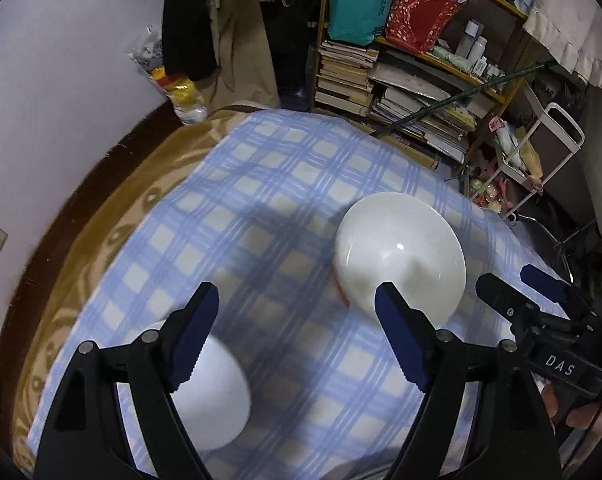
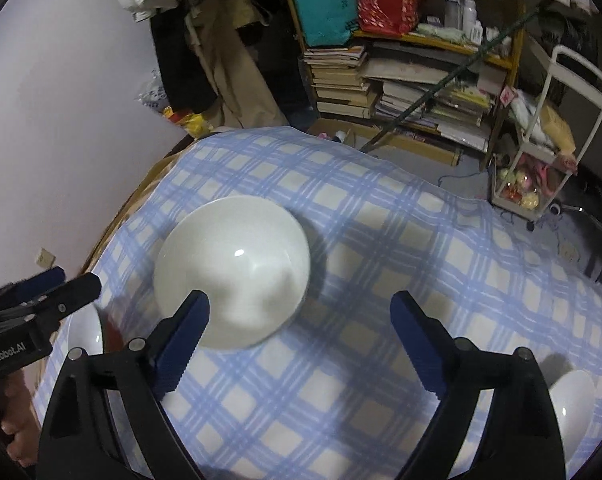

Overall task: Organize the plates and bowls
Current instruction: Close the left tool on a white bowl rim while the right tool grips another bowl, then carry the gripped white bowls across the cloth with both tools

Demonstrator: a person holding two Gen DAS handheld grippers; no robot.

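Observation:
A wide white bowl (image 1: 401, 256) sits on the blue checked cloth (image 1: 285, 184), a red mark on its lower left side. My left gripper (image 1: 301, 336) hangs open above the cloth with nothing between its fingers, its right fingertip overlapping the bowl's near edge. A second white bowl (image 1: 213, 396) lies partly hidden behind its left finger. My right gripper (image 2: 299, 340) is open and empty too, the wide bowl (image 2: 233, 272) just beyond its left fingertip. A small white bowl (image 2: 573, 404) peeks out by its right finger, and another (image 2: 87, 330) lies under the left gripper (image 2: 77, 278).
The right gripper (image 1: 503, 276) shows at the left wrist view's right edge, with a hand (image 1: 581, 412) under it. A brown blanket (image 1: 113, 216) edges the cloth by the wall. A crowded bookshelf (image 1: 401, 80), hanging clothes (image 1: 229, 32) and a white cart (image 1: 541, 148) stand beyond.

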